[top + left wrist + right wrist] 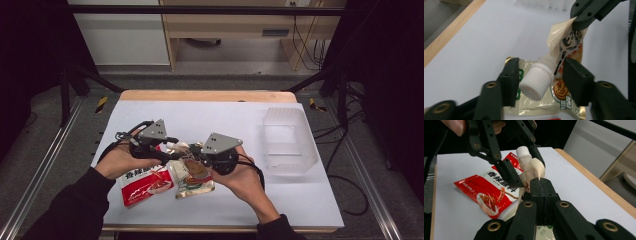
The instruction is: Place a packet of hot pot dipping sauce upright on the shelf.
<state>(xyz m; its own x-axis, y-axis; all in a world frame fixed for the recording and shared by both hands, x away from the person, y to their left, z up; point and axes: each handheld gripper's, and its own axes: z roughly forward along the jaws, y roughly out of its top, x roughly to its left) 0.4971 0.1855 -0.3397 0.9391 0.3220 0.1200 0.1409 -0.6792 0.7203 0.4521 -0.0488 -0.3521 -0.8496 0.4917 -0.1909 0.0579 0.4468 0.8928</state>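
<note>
Spout pouch [564, 65] hangs pinched by the clenched right gripper [541, 185], its white cap [535, 80] between the released left gripper's [539, 82] jaws, untouched. Close squarely on the cap, then twist while the right holds firm.

White Chinese characters run across the top of the red sachet [489, 191] lying on the white table (too soft to read with certainty). The cream spouted pouch [564, 82] carries dark brush-style lettering and small green-and-white label print, none of it legible.
</note>
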